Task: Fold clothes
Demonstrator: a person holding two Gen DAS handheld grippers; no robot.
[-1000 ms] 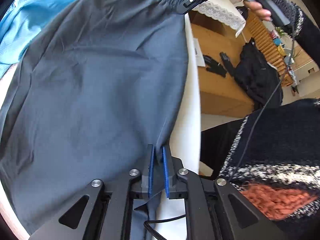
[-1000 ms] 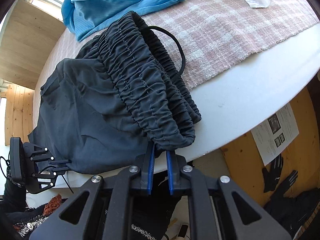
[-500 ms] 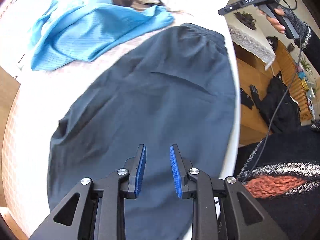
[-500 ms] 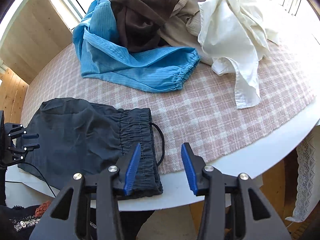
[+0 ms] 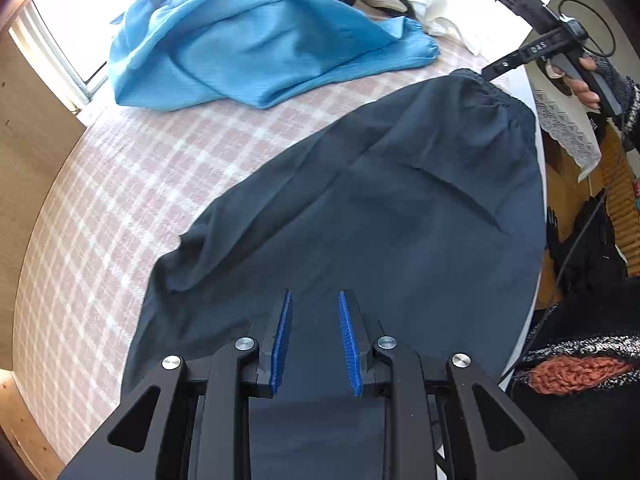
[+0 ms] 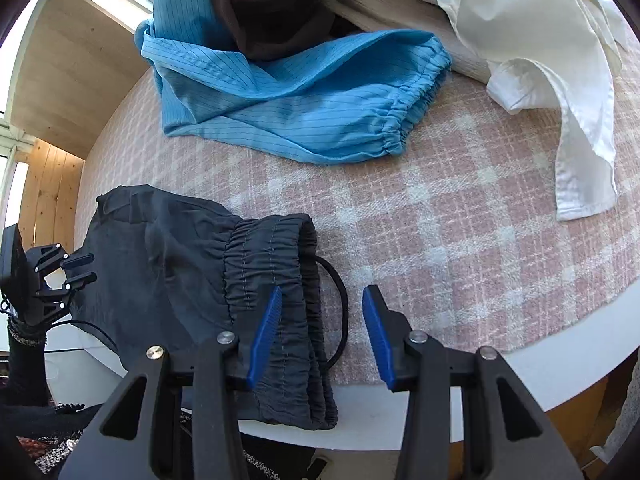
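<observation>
pink checked cloth [image 6: 460, 240]; dark shorts [image 5: 392, 216] overhang table edge; both grippers gaping.

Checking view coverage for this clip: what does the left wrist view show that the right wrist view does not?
Only the left wrist view shows the full spread of the dark pants and the right gripper near their waistband.

Only the right wrist view shows the drawstring loop, the white shirt, and the left gripper from outside.

Both show the blue garment, the pink checked cloth, and open grippers holding nothing.
</observation>
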